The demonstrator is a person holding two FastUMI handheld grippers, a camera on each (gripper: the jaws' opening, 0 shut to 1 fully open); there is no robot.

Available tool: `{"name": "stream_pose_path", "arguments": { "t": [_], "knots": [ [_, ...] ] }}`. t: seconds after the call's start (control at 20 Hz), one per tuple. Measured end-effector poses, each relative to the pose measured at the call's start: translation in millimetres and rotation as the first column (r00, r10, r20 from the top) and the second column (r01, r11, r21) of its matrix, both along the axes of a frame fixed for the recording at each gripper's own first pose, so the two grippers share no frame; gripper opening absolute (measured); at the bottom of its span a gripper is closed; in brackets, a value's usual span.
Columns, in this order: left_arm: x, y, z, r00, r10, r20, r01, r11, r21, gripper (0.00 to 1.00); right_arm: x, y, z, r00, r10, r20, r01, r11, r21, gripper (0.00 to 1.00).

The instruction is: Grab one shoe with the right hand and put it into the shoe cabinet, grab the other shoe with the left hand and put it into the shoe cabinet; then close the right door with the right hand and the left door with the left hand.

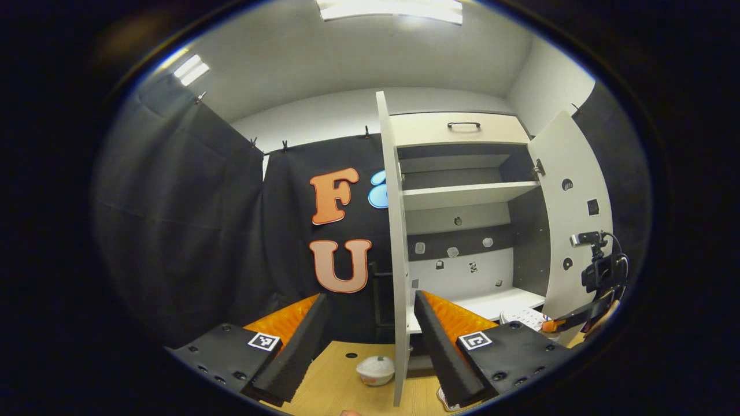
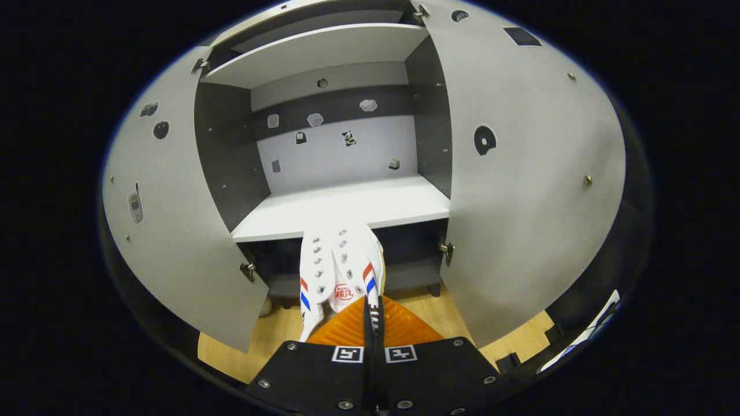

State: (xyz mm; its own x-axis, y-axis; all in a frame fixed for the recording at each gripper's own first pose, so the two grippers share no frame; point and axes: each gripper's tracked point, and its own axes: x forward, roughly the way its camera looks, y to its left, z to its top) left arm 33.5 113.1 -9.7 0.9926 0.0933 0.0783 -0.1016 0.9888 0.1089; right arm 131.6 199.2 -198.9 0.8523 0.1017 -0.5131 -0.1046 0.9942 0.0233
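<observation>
A: What are the right gripper point(image 2: 370, 315) fingers doing?

B: In the right gripper view they are pressed almost together, pinching the rear edge of a white canvas high-top shoe with red and blue side stripes point(image 2: 340, 271). The shoe hangs out ahead of the fingers, its toe reaching over the front edge of the white lower shelf point(image 2: 347, 208) of the shoe cabinet.

A: Is the shoe resting on that shelf?

B: I cannot tell whether it touches. It sits at the shelf's front lip, between the two open doors.

A: And the left gripper point(image 1: 370, 335)?

B: In the left gripper view its fingers are spread wide apart with nothing between them. They hover above the light wooden table point(image 1: 341, 387), well back from the cabinet.

A: What lies beyond them?

B: A small white bowl point(image 1: 376, 370) sits on the table just left of the grey left cabinet door point(image 1: 396, 260), which stands open edge-on. Past it is the grey-and-white shoe cabinet point(image 1: 462, 196) with an upper shelf, a lower shelf, and a drawer front with a dark handle on top.

A: The other door?

B: The grey right door point(image 1: 575, 231) is swung open too. Near its lower edge the right gripper shows, with a white shoe at the lower shelf's front.
</observation>
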Motion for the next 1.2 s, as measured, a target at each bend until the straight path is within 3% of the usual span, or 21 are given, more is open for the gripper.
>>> {"name": "stream_pose_path", "arguments": {
  "t": [0.2, 0.55, 1.0, 1.2],
  "knots": [
    [1, -8, -9, 0.999, -0.033, -0.009, 0.033, 0.999, -0.031, 0.96, 48, 13, 27, 0.999, -0.015, 0.046, 0.015, 1.0, 0.019, 0.0],
    [9, 0, -18, 1.0, -0.007, -0.025, 0.007, 1.0, -0.021, 0.96, 135, 30, 53, 0.996, -0.025, 0.088, 0.025, 1.0, 0.01, 0.0],
    [13, 13, -17, 0.998, 0.048, -0.038, -0.049, 0.998, -0.025, 0.97, 264, 20, 11, 0.993, -0.116, -0.032, 0.117, 0.993, 0.028, 0.0],
    [12, 18, -14, 0.995, 0.085, -0.05, -0.085, 0.996, -0.011, 0.98, 296, 4, -13, 0.987, -0.148, -0.054, 0.146, 0.988, -0.042, 0.0]
  ]
}}
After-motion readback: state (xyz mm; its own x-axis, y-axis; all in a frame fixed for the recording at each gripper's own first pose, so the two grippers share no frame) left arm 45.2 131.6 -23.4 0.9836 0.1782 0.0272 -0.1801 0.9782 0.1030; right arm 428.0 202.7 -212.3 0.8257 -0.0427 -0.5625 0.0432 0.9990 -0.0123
